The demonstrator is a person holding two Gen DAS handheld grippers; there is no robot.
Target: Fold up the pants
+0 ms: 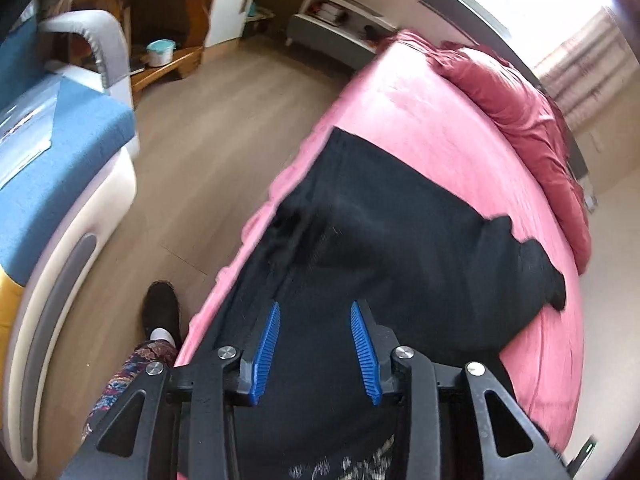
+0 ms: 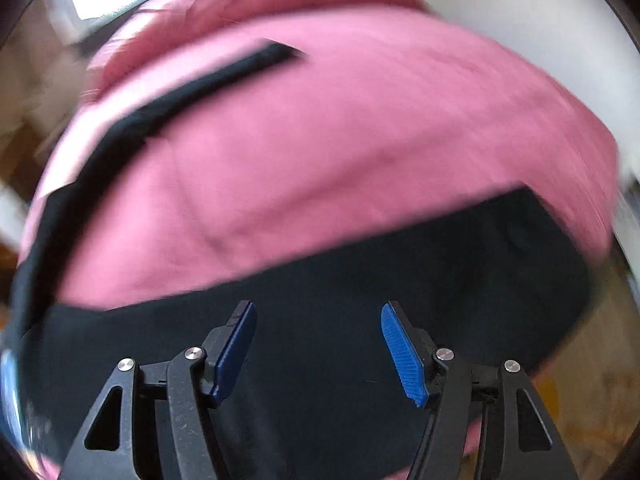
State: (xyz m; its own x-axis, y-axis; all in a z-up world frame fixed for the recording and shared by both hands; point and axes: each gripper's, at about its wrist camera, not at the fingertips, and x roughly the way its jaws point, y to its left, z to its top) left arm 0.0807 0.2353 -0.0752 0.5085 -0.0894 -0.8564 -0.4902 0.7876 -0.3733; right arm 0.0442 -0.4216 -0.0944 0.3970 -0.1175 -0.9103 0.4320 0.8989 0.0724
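The left gripper (image 1: 316, 350) is built of matte black plastic links with triangular cut-outs, joined by round silver screws. Its two fingers carry bright blue ribbed pads (image 1: 266, 354) on their inner faces. The right gripper (image 2: 320, 354) has the same black frame, the same silver screws at each joint and the same blue pads (image 2: 402, 356), the ridges plain on one, the other in shadow. Left of the left claw, the person wears trousers (image 1: 120, 384) with a dark, many-coloured flower pattern, a white sock (image 1: 162, 335) and a dark shoe (image 1: 160, 304).
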